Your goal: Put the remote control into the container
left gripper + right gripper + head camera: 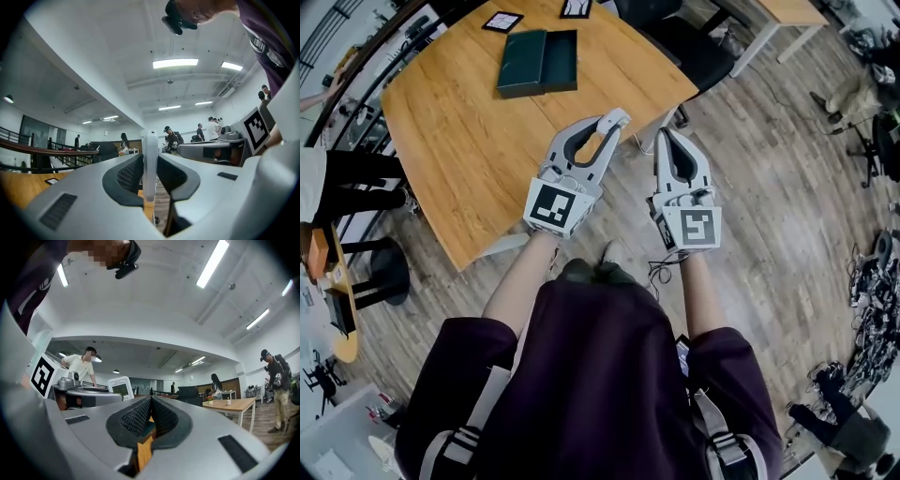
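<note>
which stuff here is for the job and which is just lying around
For the job:
dark green box, likely the container
left gripper and right gripper, both shut, empty
No remote control shows in any view.

Lying about:
marker cards at the table's far edge
black chair

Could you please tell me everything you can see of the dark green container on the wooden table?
The dark green container is a flat, matte rectangular box, seemingly open, in two halves side by side; whether they are hinged cannot be told. The left half shows a low front wall. No remote control shows in it. It rests on the wooden table, toward its far side, slightly skewed, and nothing else touches it.
</note>
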A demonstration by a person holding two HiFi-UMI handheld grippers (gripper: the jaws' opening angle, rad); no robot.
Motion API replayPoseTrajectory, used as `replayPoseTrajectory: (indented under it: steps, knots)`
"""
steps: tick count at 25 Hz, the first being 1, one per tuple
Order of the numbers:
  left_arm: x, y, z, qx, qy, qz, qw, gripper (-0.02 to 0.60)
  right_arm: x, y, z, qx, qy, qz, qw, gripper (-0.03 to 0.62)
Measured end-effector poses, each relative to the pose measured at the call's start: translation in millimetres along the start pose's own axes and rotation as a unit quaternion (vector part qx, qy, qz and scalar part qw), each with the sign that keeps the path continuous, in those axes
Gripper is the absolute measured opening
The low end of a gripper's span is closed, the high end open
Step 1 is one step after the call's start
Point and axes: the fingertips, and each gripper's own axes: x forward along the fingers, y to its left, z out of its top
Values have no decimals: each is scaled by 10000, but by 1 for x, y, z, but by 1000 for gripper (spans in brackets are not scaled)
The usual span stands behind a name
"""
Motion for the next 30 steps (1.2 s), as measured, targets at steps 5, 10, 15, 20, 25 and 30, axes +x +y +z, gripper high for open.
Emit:
replayPoseTrajectory:
  steps: [5, 10, 15, 20, 25, 30]
  knots:
    - [15, 6, -3, 35, 67, 62, 10000, 91, 13, -14, 1, 120, -90, 27, 9999, 18]
    - [28, 14, -6, 85, 75, 90, 9999, 91, 25, -23, -10, 83, 3, 85, 9999, 18]
    - [36, 24, -9, 119, 47, 102, 9999, 91, 38, -28, -14, 116, 2, 93, 9999, 18]
    - [42, 40, -12, 89, 150, 123, 9998, 91, 59, -27, -8, 280, -129, 57, 9995, 18]
    - [57, 61, -20, 57, 156, 106, 9998, 91, 82, -30, -24, 167, 26, 100, 9998, 18]
    - [77, 88, -25, 33, -1, 15, 10000, 91, 113, -34, -31, 166, 58, 2, 9998, 18]
